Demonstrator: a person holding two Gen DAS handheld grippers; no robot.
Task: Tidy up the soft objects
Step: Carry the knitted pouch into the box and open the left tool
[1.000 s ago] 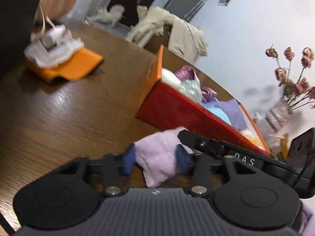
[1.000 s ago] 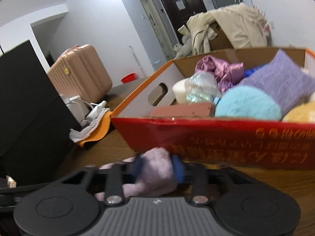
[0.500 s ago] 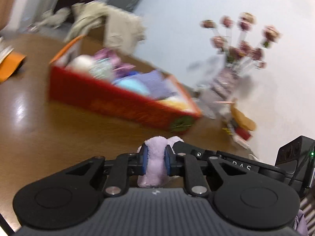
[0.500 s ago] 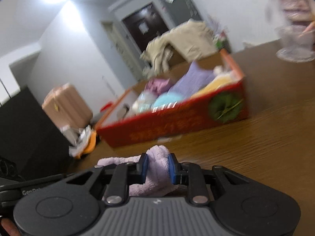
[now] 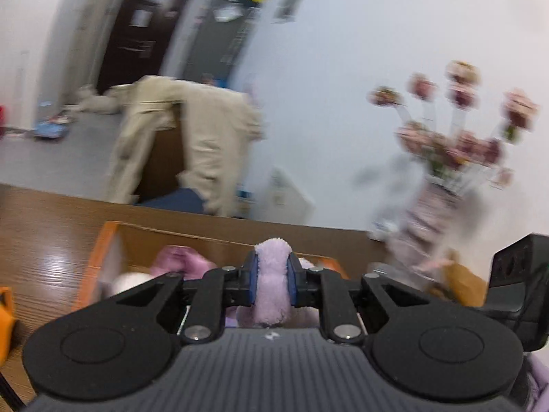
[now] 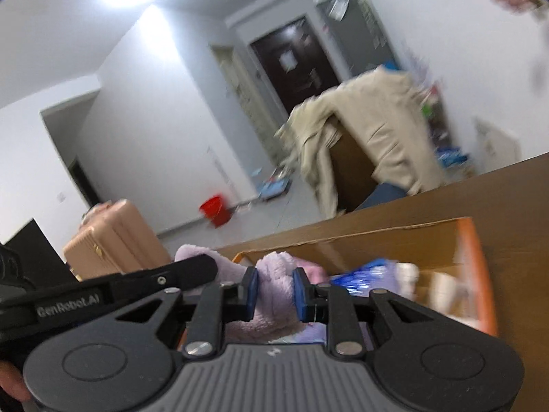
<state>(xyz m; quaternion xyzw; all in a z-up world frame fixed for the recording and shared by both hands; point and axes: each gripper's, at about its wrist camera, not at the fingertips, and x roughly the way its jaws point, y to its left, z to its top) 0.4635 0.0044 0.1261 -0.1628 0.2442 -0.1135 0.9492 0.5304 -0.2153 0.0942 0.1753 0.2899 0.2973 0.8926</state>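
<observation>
Both views are smeared by motion blur, so fine detail is lost. The brown wooden table (image 5: 41,240) runs across the lower half of each frame, its near part hidden behind the gripper bodies. On it sits the orange-rimmed cardboard box (image 5: 103,243), of which only the far wall and rim show in the left wrist view; in the right wrist view the box (image 6: 470,261) is cut off at the bottom by the tool, and its contents are blurred patches of pink, blue and white that cannot be named. A beige coat (image 5: 192,127) drapes over something dark beyond the table. At the right of the left wrist view, a vase of pink flowers (image 5: 456,130) is doubled by blur. A pink suitcase (image 6: 109,240) stands at the lower left of the right wrist view. The left gripper (image 5: 271,281) is clamped on a lilac fluffy cloth (image 5: 271,285), low in the frame's centre in front of the box; the right gripper (image 6: 274,292) pinches another part of the same cloth (image 6: 274,274), whose lower folds are hidden.
</observation>
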